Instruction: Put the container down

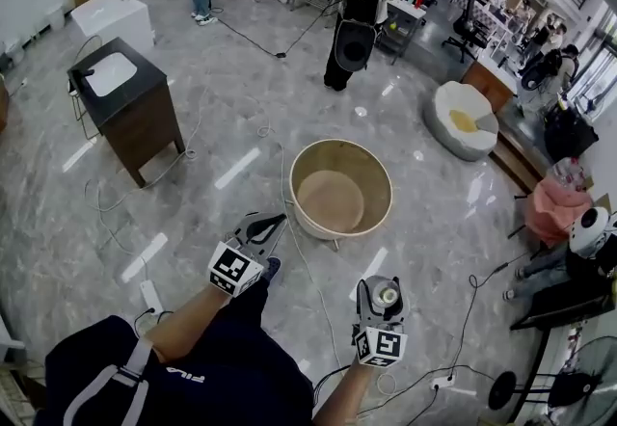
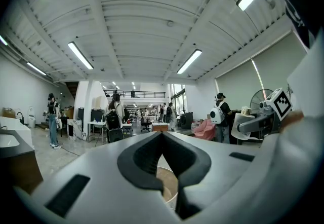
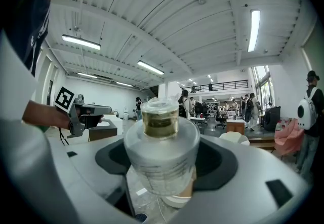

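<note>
Short of the round pale-wood tub [image 1: 374, 172] on the glossy grey marbled floor [image 1: 231, 116], both forearms reach forward, the left one bare below a dark sleeve. The left hand-held gripper [image 1: 278, 219] angles toward the tub's near rim, closed on nothing. The right hand-held gripper [image 1: 387, 291] sits farther back from the tub, on its right side. It clamps the translucent plastic container with a clear cap [image 1: 388, 296], held clear of the floor.

The head view gives only the container's round top. The right gripper view shows its frosted cylindrical body, an amber band under the cap, and matte black pads [image 3: 218, 163] pressing both sides. The left gripper view shows what the head view does not: its black pads [image 2: 144, 159] meet in a seam, with a sliver of the tub's tan inside below.
</note>
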`<move>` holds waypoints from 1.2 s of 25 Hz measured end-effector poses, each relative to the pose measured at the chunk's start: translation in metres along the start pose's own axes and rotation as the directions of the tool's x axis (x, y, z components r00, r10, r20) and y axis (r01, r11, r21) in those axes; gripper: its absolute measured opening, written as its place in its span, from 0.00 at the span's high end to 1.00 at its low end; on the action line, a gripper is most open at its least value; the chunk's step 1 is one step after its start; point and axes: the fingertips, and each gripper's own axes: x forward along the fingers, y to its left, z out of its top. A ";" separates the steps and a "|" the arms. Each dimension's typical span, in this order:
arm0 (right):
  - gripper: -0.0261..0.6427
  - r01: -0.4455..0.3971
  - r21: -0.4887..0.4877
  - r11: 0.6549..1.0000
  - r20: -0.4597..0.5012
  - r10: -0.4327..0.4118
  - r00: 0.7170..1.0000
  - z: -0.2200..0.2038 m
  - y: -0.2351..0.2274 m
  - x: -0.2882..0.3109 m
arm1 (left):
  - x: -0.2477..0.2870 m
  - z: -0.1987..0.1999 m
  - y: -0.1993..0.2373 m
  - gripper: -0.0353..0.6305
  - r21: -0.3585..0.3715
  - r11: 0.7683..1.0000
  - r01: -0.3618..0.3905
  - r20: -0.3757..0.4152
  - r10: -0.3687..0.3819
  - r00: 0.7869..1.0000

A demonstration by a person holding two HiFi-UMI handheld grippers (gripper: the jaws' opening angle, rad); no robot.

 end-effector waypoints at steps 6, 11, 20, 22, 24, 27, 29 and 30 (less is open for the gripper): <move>0.45 -0.010 -0.011 1.000 0.000 0.010 1.000 0.003 -0.002 0.022 | 0.013 -0.008 0.011 0.91 -0.021 1.000 0.001 -0.002 -0.001 1.000; 0.45 -0.015 -0.020 1.000 0.003 0.015 1.000 0.008 -0.008 0.040 | 0.029 -0.006 0.027 0.91 -0.026 1.000 -0.007 0.013 0.007 1.000; 0.45 -0.024 -0.029 0.999 -0.009 0.024 1.000 0.009 -0.020 0.078 | 0.060 -0.017 0.048 0.91 -0.020 1.000 -0.003 -0.010 0.003 1.000; 0.45 -0.024 -0.025 0.999 -0.013 0.024 1.000 0.009 -0.023 0.089 | 0.068 -0.017 0.055 0.91 -0.017 1.000 -0.004 -0.009 0.004 1.000; 0.45 -0.025 -0.023 0.999 -0.019 0.025 1.000 0.009 -0.026 0.100 | 0.076 -0.017 0.063 0.91 -0.020 1.000 -0.009 -0.010 0.009 1.000; 0.45 -0.029 -0.019 0.999 -0.027 0.029 0.999 0.009 -0.033 0.119 | 0.094 -0.020 0.073 0.91 -0.029 1.000 -0.011 -0.022 0.011 1.000; 0.45 -0.028 -0.012 1.000 -0.030 0.028 0.999 0.010 -0.042 0.133 | 0.110 -0.021 0.079 0.91 -0.035 0.999 -0.012 -0.029 0.011 1.000; 0.45 -0.027 -0.010 1.000 -0.033 0.027 0.999 0.011 -0.046 0.141 | 0.119 -0.022 0.082 0.91 -0.038 0.999 -0.011 -0.031 0.010 0.999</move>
